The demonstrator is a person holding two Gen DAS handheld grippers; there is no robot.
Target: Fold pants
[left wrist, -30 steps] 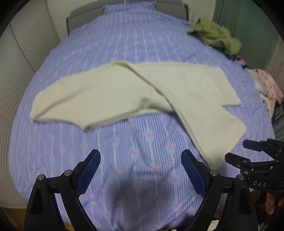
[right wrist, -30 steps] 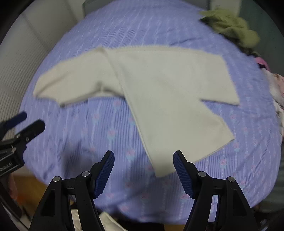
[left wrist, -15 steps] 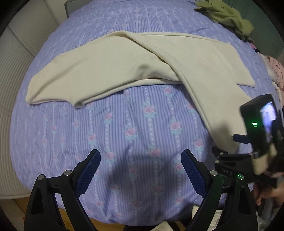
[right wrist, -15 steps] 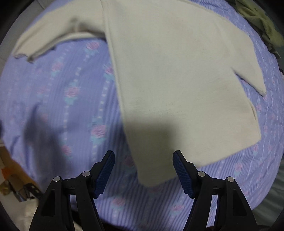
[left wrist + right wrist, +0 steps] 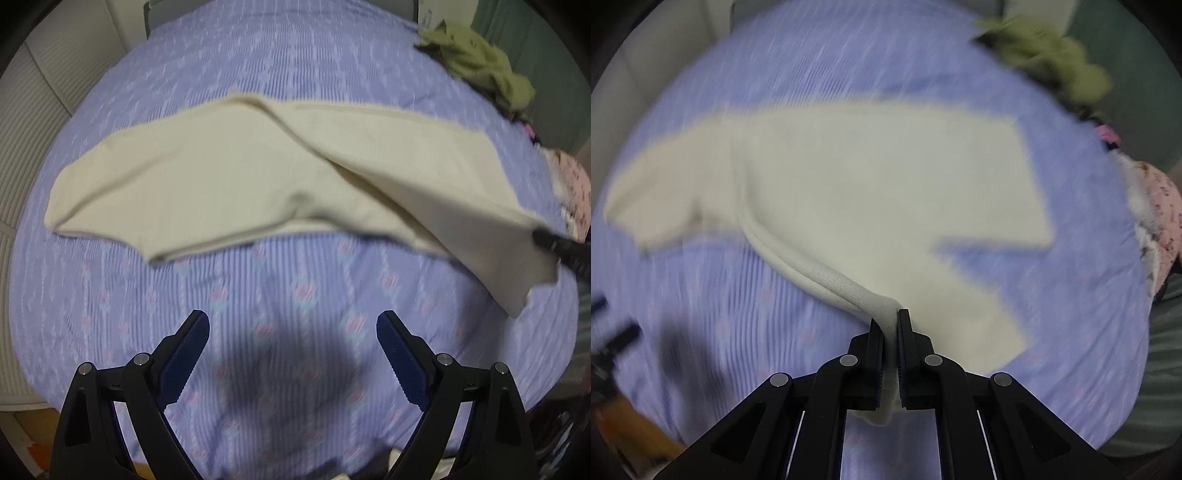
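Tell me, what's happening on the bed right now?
Right gripper shut on cream pants, hem lifted. Left gripper open, empty, over the bedsheet. Green garment at far corner, clear of the fold.

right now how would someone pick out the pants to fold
Look at the bed with the purple flowered sheet. The cream pants lie spread across its middle, the only pale plain garment, unlike the crumpled green clothes at the far corner.

A bed under a lilac striped sheet with small pink flowers carries the cream pants spread across its middle, a crumpled olive-green garment at its far right corner, and a pink patterned cloth at its right edge.
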